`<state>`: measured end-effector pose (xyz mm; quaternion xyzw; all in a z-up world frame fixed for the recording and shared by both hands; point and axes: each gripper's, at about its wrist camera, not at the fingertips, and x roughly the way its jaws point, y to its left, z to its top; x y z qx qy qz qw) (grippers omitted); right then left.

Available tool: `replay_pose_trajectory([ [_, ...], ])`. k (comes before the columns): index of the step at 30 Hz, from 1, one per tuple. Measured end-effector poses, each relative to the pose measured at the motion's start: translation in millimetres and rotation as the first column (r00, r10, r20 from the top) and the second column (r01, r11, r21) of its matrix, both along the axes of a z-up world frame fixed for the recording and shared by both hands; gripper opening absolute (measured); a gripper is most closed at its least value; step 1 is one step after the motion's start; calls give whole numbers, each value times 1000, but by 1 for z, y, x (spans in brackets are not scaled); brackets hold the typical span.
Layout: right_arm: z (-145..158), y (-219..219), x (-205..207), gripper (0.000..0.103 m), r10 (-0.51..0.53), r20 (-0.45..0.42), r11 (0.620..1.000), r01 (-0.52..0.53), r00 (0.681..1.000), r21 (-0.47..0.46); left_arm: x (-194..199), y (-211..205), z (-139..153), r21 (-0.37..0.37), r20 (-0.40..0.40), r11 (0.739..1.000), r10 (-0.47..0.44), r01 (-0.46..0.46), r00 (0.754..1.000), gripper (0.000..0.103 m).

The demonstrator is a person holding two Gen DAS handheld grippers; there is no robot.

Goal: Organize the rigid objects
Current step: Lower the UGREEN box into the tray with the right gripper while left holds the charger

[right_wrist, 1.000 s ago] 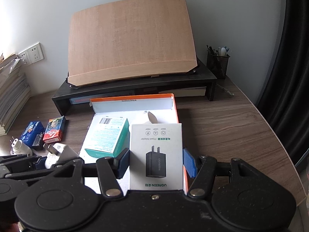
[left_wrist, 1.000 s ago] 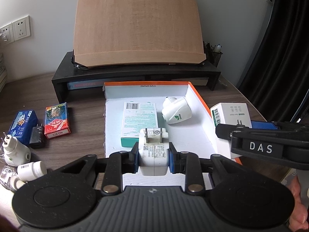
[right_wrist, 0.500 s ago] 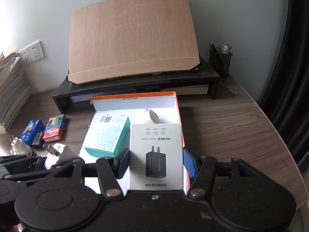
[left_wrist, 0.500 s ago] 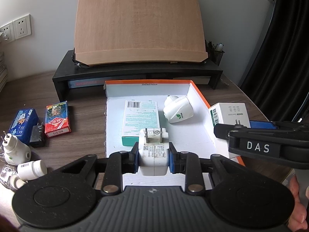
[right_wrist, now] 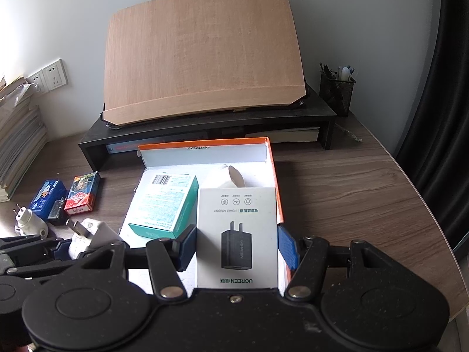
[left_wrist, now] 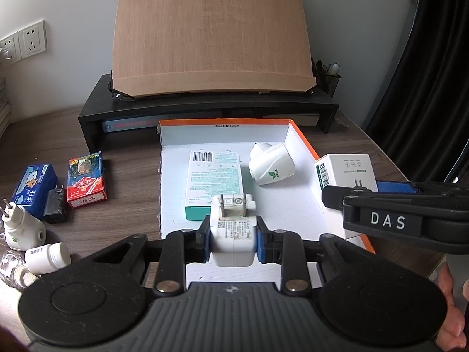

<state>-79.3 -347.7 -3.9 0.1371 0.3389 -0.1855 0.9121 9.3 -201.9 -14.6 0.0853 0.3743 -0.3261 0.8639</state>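
My left gripper (left_wrist: 233, 236) is shut on a white plug adapter (left_wrist: 233, 228) and holds it above the near part of the open orange-edged white box (left_wrist: 225, 133). My right gripper (right_wrist: 236, 243) is shut on a white UGREEN charger box (right_wrist: 236, 234), held over the box's right wall (right_wrist: 275, 176). The charger box also shows in the left wrist view (left_wrist: 346, 173). In the box lie a teal-and-white carton (left_wrist: 215, 183) and a white plug-in device (left_wrist: 271, 168).
Left of the box on the wooden desk lie a red card pack (left_wrist: 86, 179), a blue pack (left_wrist: 35, 189), a black plug (left_wrist: 55, 205), a white plug-in device (left_wrist: 22, 230) and a small white bottle (left_wrist: 47, 256). A black monitor stand (left_wrist: 211, 108) with a wooden board stands behind.
Both grippers have risen and drawn back slightly, each still holding its object. Nothing on the desk has moved.
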Motion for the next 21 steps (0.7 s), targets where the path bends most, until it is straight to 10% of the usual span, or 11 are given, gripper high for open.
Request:
replay_pose_trajectory([
  [21,-2,-3,5,71,9,-6,1000,-10,1000,-3,1,-4,0,5,-1,1000,-4,4,1000,29],
])
